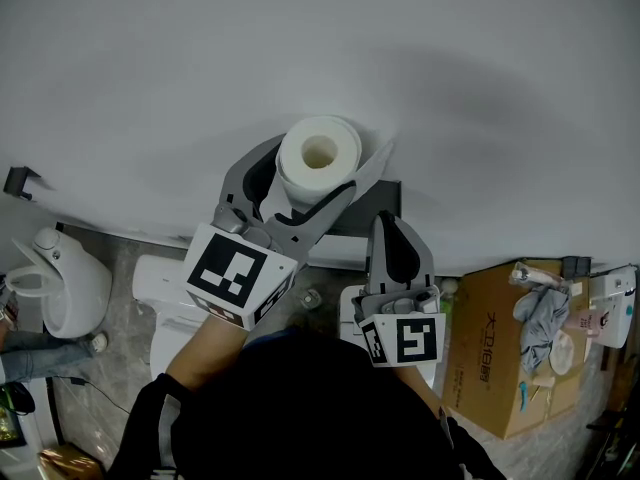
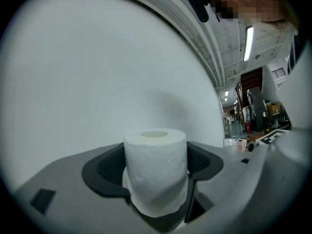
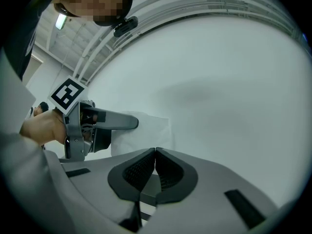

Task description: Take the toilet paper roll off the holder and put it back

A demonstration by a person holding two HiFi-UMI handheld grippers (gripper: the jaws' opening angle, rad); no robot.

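At wall | left tongs (image 2: 156, 168) grip toilet paper roll (image 1: 318, 158) | right tongs (image 3: 155, 154) pressed together | box (image 1: 492, 343) only overhead

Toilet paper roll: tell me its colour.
The toilet paper roll is white, clearest in the left gripper view.

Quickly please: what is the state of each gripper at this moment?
Left gripper: closed on the toilet paper roll.
Right gripper: closed, holding nothing.

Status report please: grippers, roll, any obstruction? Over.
Left gripper clamped on toilet paper roll. Right gripper shut, empty. Roll near wall. No obstruction seen.
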